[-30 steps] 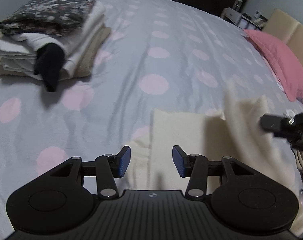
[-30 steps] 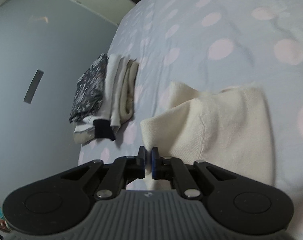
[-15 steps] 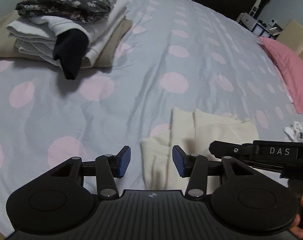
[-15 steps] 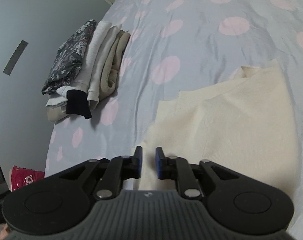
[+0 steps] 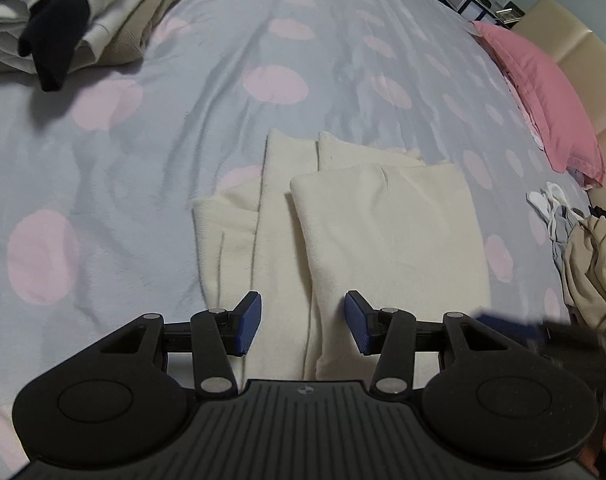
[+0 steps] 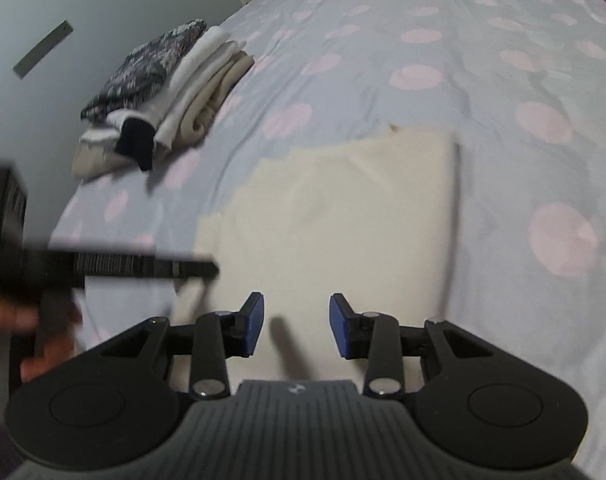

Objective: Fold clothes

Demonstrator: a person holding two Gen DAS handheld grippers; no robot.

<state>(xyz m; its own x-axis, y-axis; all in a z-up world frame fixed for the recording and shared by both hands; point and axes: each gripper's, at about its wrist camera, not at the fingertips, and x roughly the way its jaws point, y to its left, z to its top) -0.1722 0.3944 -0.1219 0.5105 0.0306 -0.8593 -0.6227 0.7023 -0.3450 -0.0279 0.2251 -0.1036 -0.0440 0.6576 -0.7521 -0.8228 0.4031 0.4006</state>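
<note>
A cream knit garment [image 5: 383, 224] lies folded on the grey bedspread with pink dots [image 5: 183, 128]; it also shows in the right wrist view [image 6: 335, 208]. My left gripper [image 5: 302, 326] is open and empty, low over the garment's near edge. My right gripper [image 6: 295, 324] is open and empty over the garment's near part. The right gripper shows blurred at the lower right of the left wrist view [image 5: 543, 332]. The left gripper shows blurred at the left of the right wrist view [image 6: 115, 266].
A stack of folded clothes [image 5: 75, 12] with a dark sock end hanging sits at the far left; it also shows in the right wrist view [image 6: 163, 92]. A pink pillow [image 5: 543, 92] lies at the far right. Loose unfolded clothes [image 5: 587, 260] are heaped at the right.
My right gripper opened and let go of the cream garment's edge, which now lies folded flat. My left gripper moved closer over the garment and stayed open.
</note>
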